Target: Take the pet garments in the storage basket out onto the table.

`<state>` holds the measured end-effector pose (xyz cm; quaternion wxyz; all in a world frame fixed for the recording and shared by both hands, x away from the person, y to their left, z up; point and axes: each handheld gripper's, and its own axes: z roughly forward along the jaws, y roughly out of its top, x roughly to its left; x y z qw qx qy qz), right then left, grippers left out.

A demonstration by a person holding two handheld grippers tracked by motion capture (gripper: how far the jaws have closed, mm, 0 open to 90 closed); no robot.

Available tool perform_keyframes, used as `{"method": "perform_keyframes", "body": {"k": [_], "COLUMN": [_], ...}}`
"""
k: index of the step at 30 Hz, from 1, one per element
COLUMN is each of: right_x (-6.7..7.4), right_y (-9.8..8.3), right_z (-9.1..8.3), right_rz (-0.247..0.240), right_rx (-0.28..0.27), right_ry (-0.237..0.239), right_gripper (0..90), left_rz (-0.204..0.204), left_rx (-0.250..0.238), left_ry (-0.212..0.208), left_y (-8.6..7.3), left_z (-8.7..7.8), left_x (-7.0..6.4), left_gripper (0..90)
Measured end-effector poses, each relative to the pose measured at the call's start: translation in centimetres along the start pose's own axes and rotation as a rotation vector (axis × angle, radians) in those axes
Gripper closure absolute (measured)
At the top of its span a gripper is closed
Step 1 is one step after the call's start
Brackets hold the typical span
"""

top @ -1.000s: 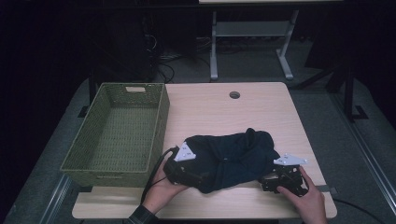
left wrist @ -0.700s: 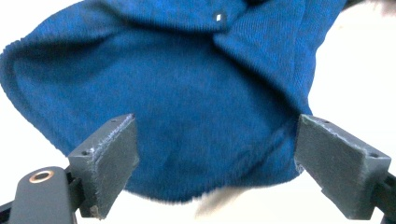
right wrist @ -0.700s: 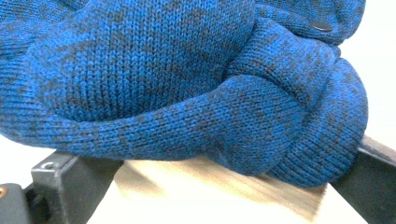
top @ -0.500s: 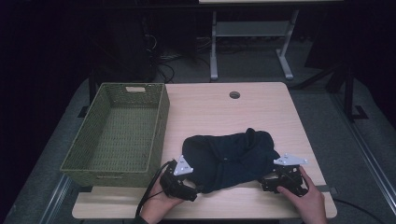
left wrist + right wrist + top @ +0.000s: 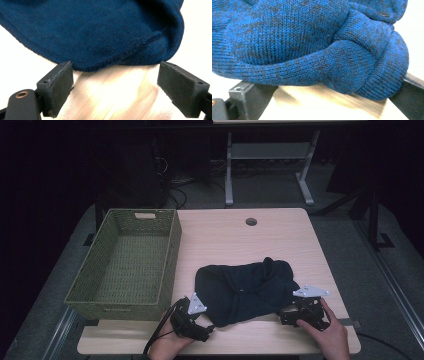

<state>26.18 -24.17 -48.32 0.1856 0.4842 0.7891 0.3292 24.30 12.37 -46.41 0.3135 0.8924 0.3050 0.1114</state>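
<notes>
Sweater [image 5: 245,290]: soft, limp knit, light. Grab hem fold. Left gripper [image 5: 200,332] wide, empty, just short of hem. Right gripper [image 5: 295,315] wide around cuff roll, basket [image 5: 125,297] left of sweater.

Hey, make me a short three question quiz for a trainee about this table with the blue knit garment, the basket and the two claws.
1. True or false: the green woven basket holds the dark blue knit garment.
2. Multiple choice: the left claw is A) shut on the garment, B) open with its jaws apart just short of the garment's hem, C) inside the basket.
3. Fill in: seen from the high view, the right claw sits at the garment's near ____ corner.

Key: 1 false, the garment lies on the wooden table beside the basket. 2 B. 3 right.
</notes>
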Motion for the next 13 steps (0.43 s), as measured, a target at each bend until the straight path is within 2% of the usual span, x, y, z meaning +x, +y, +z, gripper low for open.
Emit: {"method": "perform_keyframes", "body": {"k": [7,13], "right_x": [0.0,0.0], "right_y": [0.0,0.0], "right_z": [0.0,0.0], "right_rz": [-0.001,0.0], "right_rx": [0.0,0.0], "right_ry": [0.0,0.0], "right_gripper": [0.4,0.4], "left_rz": [-0.005,-0.004], "left_rx": [0.008,-0.003], "left_ry": [0.0,-0.003], "left_y": [-0.13,-0.31], "left_z": [0.17,0.16], "left_x": [-0.02,0.02], "left_gripper": [12.9,12.8]}}
